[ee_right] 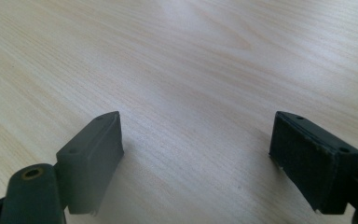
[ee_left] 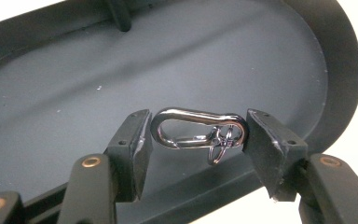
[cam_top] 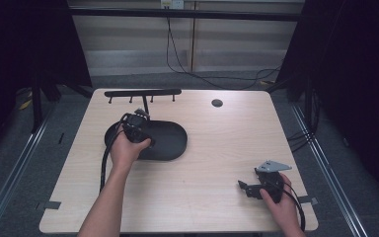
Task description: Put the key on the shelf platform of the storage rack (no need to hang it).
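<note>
Left gripper point(ee_left: 198, 135) is clamping the silver carabiner clip point(ee_left: 199, 134) end-to-end just above the black oval tray point(ee_left: 51, 84), near its left end (table's left-centre). Lifting straight, w/o twisting. Right gripper point(ee_right: 196, 154) is resting released.

Blk hook rack point(cam_top: 142, 92) at far edge, wood table point(cam_top: 217, 148).

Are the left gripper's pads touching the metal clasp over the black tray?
Touching. In the left gripper view the clasp sits lengthwise between the left gripper pads, both ends meeting them with no gap, above the tray.
</note>
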{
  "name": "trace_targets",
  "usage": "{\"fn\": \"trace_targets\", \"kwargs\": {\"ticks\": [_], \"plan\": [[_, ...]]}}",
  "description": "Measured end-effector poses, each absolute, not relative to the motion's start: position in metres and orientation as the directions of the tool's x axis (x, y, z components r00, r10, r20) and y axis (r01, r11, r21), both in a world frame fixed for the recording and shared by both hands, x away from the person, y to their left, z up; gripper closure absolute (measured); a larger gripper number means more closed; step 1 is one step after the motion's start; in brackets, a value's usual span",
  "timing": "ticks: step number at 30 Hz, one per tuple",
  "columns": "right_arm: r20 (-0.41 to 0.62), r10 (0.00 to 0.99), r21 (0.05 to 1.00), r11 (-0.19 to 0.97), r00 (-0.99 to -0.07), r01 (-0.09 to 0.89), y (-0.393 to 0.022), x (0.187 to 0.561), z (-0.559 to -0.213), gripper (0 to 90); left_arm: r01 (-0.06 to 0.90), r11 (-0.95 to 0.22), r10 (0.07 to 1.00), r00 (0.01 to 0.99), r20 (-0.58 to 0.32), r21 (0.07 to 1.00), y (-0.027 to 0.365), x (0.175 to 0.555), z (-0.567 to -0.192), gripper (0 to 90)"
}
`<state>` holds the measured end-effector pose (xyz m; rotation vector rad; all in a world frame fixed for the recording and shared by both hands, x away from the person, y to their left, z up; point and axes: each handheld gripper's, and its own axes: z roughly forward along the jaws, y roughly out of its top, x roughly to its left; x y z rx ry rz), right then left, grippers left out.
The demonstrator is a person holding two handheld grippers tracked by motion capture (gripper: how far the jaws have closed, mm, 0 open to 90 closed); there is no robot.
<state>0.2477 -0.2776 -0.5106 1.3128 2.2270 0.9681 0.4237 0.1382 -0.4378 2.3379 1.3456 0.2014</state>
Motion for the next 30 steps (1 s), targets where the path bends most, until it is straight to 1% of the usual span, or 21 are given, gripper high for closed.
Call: {"fn": "trace_targets", "kwargs": {"ticks": [17,24,30], "plan": [[0.022,0.87,0.722,0.327,-0.492,0.609,-0.278,0.248,-0.511,16.6,0.814,-0.409,0.871,0.483,-0.089,0.413,0.14,0.431,-0.448,42.2],[0.022,0.87,0.722,0.327,-0.492,0.609,-0.278,0.248,-0.511,16.6,0.827,-0.414,0.873,0.479,-0.092,0.381,0.138,0.433,-0.453,42.3],[0.021,0.87,0.722,0.327,-0.492,0.609,-0.278,0.248,-0.511,16.6,0.824,-0.417,0.873,0.481,-0.082,0.384,0.137,0.434,-0.456,42.2]]}}
